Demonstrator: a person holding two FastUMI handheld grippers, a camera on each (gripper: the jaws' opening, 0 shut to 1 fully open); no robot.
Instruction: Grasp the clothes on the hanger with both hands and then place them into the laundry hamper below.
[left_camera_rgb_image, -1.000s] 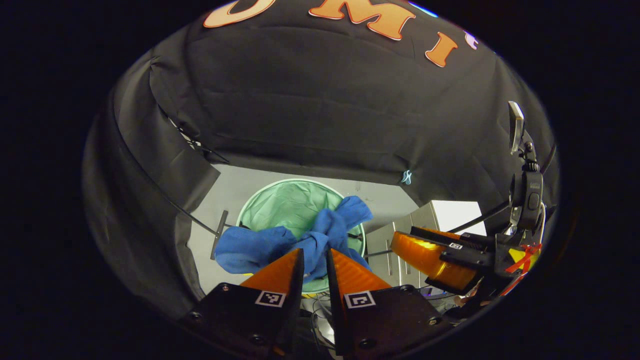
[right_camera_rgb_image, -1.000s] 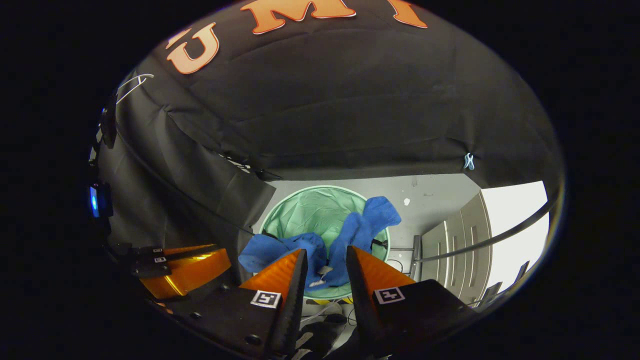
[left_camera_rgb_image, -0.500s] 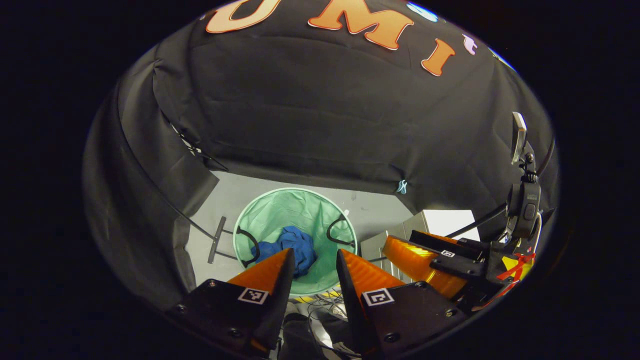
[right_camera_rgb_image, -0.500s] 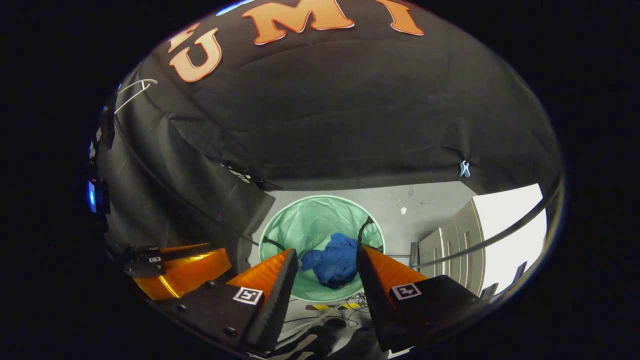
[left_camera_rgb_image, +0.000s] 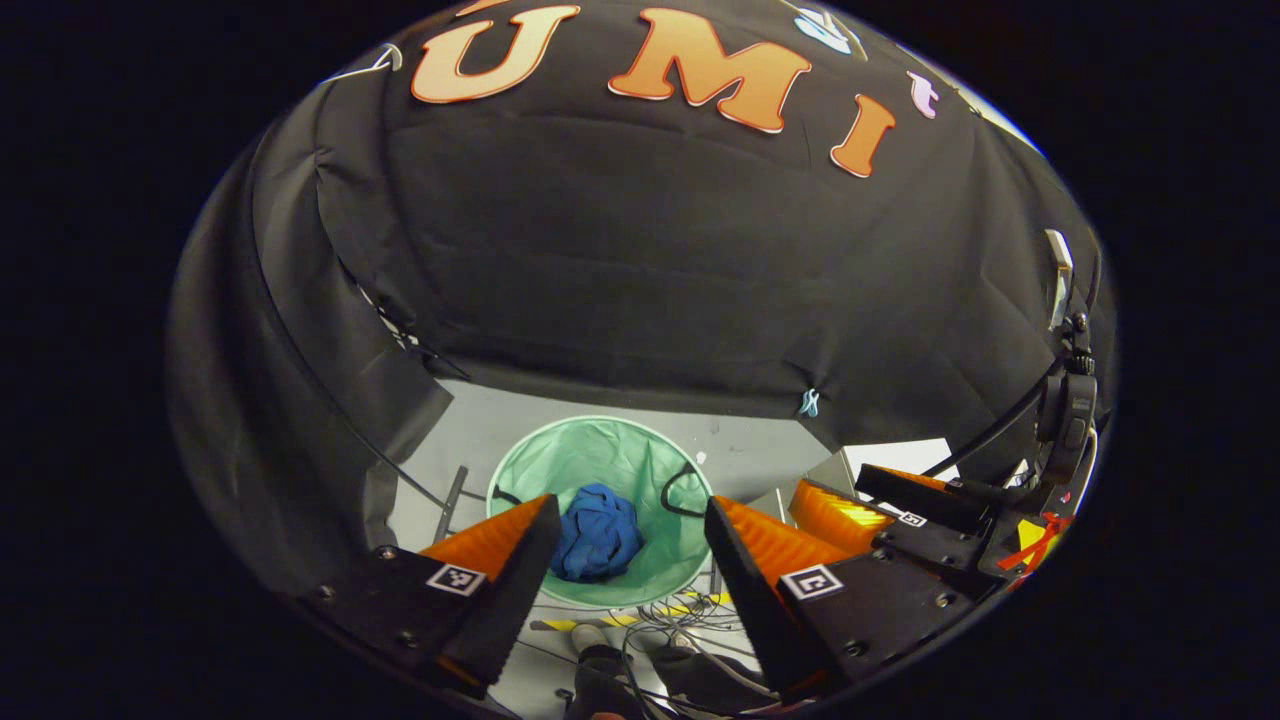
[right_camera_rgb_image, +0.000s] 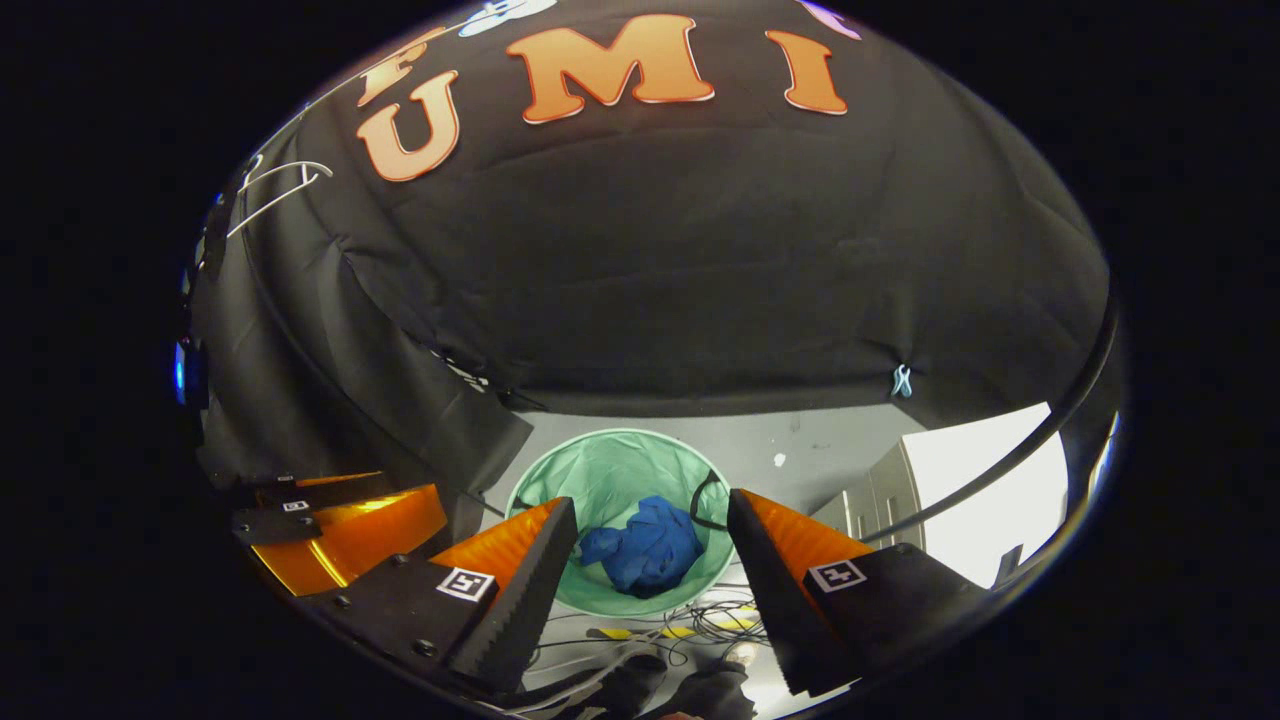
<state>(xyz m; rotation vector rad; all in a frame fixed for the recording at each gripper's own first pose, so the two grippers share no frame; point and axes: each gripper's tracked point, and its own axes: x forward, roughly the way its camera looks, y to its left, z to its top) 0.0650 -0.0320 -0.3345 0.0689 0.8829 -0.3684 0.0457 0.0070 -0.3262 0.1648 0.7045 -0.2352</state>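
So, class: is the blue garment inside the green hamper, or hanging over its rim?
Inside. The blue garment lies crumpled within the green hamper, clear of the rim, and both grippers above are open and empty.

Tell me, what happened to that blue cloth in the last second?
Both grippers let go of the blue cloth: it fell and now lies crumpled inside the green hamper. The left gripper and right gripper opened wider and pulled upward, away from the hamper. The hamper stayed where it was on the floor.
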